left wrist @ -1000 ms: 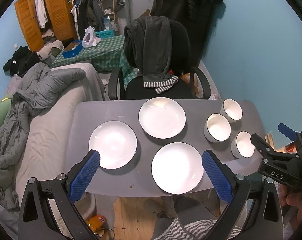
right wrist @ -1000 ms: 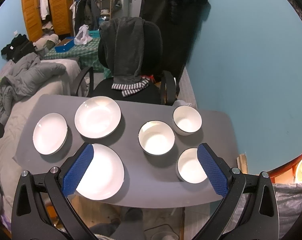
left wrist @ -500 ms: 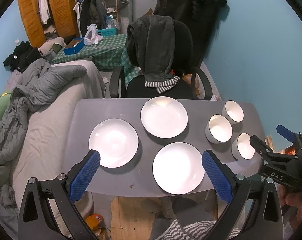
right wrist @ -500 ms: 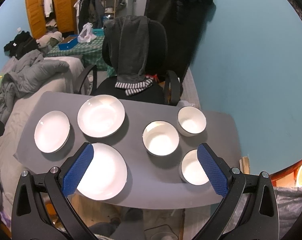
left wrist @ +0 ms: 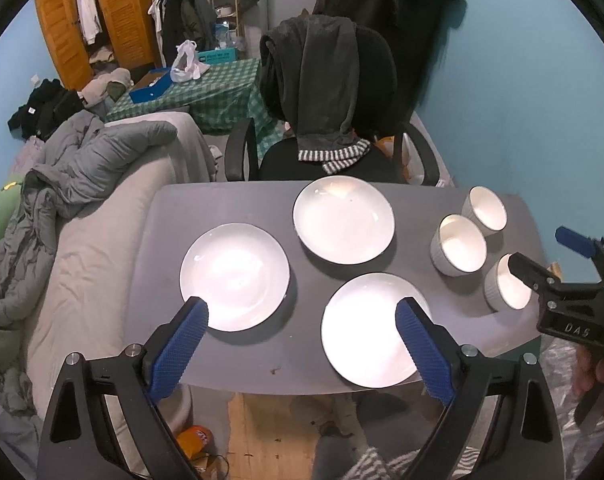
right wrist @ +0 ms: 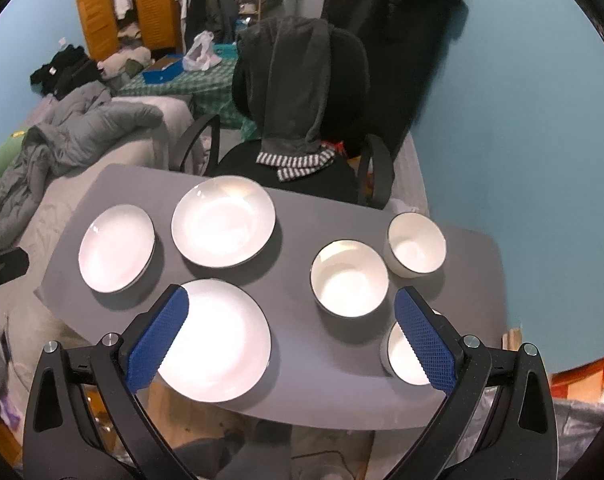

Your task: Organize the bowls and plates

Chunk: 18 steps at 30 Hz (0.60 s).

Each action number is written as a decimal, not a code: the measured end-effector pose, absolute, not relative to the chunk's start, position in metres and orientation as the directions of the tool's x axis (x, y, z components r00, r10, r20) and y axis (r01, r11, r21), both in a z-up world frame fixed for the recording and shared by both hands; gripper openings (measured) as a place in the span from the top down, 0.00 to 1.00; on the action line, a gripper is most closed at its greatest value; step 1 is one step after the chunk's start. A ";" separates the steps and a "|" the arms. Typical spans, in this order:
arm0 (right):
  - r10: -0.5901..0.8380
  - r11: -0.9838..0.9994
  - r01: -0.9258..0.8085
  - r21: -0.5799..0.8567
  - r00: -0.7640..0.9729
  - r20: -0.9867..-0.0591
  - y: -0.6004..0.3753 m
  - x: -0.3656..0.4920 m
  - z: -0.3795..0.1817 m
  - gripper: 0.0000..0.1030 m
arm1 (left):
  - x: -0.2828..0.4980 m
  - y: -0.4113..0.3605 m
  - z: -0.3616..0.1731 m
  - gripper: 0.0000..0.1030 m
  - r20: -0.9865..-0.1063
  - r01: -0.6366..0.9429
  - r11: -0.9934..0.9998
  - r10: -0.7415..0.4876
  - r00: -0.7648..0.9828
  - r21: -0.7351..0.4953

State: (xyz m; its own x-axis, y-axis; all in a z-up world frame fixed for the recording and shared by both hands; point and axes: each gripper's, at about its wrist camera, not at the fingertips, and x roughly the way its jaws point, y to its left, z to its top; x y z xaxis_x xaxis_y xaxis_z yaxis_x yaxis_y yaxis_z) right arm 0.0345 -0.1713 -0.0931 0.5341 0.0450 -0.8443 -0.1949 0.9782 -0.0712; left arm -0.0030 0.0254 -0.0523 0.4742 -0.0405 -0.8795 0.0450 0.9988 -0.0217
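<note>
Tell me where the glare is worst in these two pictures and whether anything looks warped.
Left wrist view: the near plate is washed out white. Right wrist view: the near plate glares most, and the table edge bows from fisheye distortion.

My finger pads (left wrist: pixel 179 344) are blue, rough-knurled rubbery plastic on matt black arms. The plates (left wrist: pixel 234 276) and bowls (right wrist: pixel 349 277) look glossy white ceramic. The table top (right wrist: pixel 297 344) is smooth matt grey; at twelve o'clock, a soft dark cloth (right wrist: pixel 297 80) drapes the chair.
</note>
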 end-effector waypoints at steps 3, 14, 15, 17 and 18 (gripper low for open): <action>0.064 0.973 -0.222 -0.059 0.509 -0.858 -0.168 0.041 -0.107 0.02 | -0.001 0.028 -0.065 0.07 -0.886 0.050 0.998 -0.046 0.461 -0.025; 0.062 0.966 -0.251 -0.057 0.442 -0.895 -0.166 0.067 -0.161 0.02 | 0.001 0.034 -0.125 0.07 -0.920 0.038 0.994 -0.109 0.377 -0.102; 0.061 0.966 -0.251 -0.057 0.440 -0.896 -0.166 0.067 -0.164 0.02 | 0.000 0.033 -0.131 0.07 -0.924 0.032 0.994 -0.105 0.367 -0.100; 0.060 0.967 -0.247 -0.056 0.437 -0.897 -0.166 0.069 -0.170 0.02 | -0.001 0.031 -0.139 0.07 -0.925 0.032 0.994 -0.108 0.364 -0.103; 0.061 0.968 -0.245 -0.052 0.430 -0.901 -0.167 0.071 -0.175 0.02 | 0.000 0.031 -0.143 0.07 -0.926 0.035 0.994 -0.112 0.362 -0.107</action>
State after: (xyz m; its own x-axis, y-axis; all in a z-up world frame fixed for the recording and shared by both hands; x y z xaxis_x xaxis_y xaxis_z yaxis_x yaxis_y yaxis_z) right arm 0.0710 -0.1674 -0.1747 0.4302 0.0611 -0.9007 -0.2455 0.9680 -0.0516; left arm -0.0004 0.0314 -0.1433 0.3615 -0.1124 -0.9255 0.0353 0.9936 -0.1069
